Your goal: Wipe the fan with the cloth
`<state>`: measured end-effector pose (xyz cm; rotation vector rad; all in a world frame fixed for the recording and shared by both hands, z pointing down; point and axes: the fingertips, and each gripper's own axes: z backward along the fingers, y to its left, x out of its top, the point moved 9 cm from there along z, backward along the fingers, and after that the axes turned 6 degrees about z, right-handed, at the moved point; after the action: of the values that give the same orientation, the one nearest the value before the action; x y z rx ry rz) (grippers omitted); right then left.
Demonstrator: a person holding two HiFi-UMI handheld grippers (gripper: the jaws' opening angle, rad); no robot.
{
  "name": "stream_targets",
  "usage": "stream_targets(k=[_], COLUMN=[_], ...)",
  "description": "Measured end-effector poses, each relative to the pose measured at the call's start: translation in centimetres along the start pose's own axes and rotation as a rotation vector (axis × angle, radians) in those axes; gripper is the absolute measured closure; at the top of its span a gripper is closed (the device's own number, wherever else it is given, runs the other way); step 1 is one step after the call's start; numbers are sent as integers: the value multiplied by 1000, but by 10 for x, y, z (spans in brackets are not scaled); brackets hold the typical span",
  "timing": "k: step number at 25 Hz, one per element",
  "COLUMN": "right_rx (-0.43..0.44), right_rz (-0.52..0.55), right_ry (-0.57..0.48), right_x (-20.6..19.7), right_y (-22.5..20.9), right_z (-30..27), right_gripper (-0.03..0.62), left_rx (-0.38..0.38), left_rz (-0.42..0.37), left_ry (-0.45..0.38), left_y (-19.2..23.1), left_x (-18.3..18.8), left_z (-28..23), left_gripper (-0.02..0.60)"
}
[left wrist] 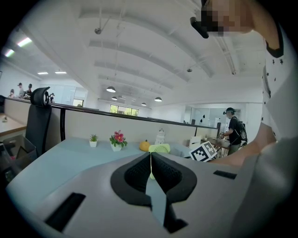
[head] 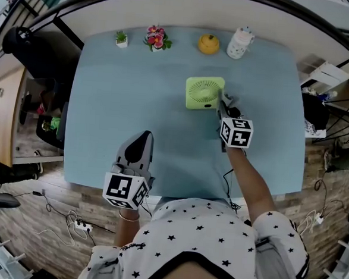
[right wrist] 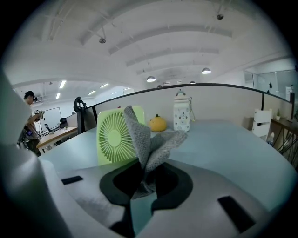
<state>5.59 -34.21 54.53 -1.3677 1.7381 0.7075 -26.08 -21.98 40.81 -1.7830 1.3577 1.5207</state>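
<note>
Partly behind cloth [right wrist: 145, 142], green fan [right wrist: 111, 135]

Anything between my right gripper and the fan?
Only the grey cloth, clamped in the right gripper and sticking up in front of the green fan; the right gripper view shows it.

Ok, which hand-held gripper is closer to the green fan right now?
Right. The right hand-held gripper, clamping the grey cloth, is just beside the fan, on its right. The left hand-held gripper sits shut, far back near the front edge of the table.
</note>
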Motion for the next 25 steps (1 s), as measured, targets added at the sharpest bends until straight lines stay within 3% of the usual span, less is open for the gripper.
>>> stream_targets(k=[10, 17, 25], right_rx=[45, 151, 216], right_rz=[-22, -69, -59], right_ry=[-27, -154, -274], right_x=[6, 33, 56], right_y=[10, 31, 30], right_z=[5, 40, 96], right_gripper=[546, 546, 546], left_rx=[7, -9, -28], left_rz=[2, -21, -70], left_ry=[-3, -16, -52], left_y=[0, -6, -21], left_x=[1, 6, 18], left_z=[-1, -8, -16], left_gripper=[552, 552, 551])
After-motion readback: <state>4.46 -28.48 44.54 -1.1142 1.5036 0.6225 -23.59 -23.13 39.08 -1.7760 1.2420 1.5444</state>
